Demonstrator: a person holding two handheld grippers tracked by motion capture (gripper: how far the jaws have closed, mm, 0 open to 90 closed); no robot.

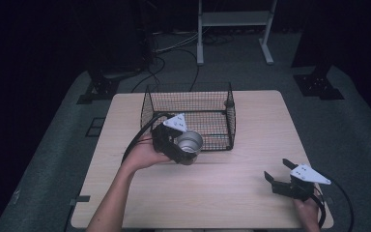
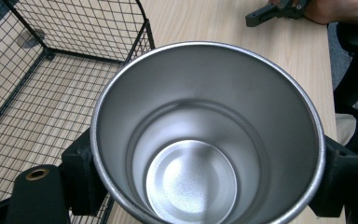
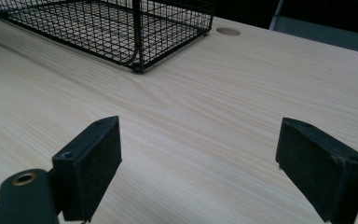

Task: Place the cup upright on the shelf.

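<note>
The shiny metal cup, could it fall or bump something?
Maybe. The left tool squeezes the smooth round steel cup only by its sides, so it might slip out. It hangs right at the black wire basket's front edge, so it could knock the wires going in.

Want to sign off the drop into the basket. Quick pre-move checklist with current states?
1. Left gripper clamped on the steel cup, jaws on both sides: ok.
2. Cup empty: ok.
3. Cup over the wire basket: not ok, at its front edge above the table.
4. Basket floor free: ok.
5. Right gripper open, clear of the path: ok.
6. Grip firmness: cannot tell.
</note>
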